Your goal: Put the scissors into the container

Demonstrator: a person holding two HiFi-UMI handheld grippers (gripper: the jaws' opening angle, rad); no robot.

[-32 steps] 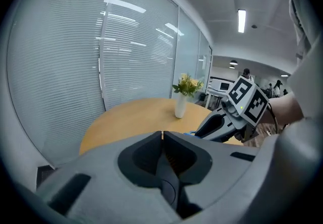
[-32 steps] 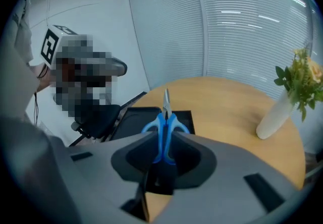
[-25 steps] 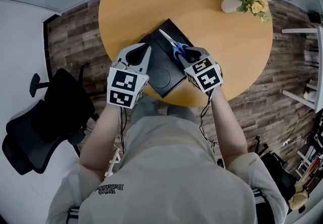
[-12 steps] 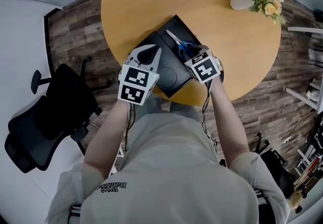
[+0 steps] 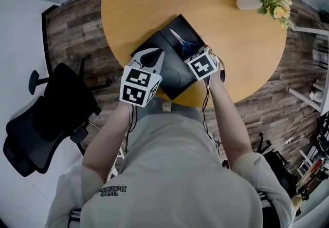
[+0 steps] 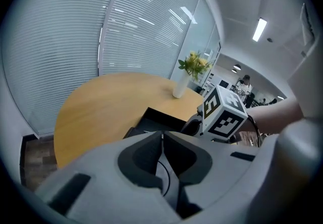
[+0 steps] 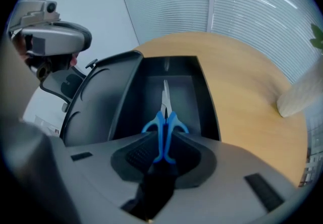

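Right tongs are clamped on the blue handles of the scissors. The blades point forward along the long axis of the open black container on the desk, likely lined up so they drop in lengthwise; can't tell if the tips touch its floor. Left tongs are closed on nothing and hang over the lid side by the desk edge, probably keeping clear or ready to steady the box.
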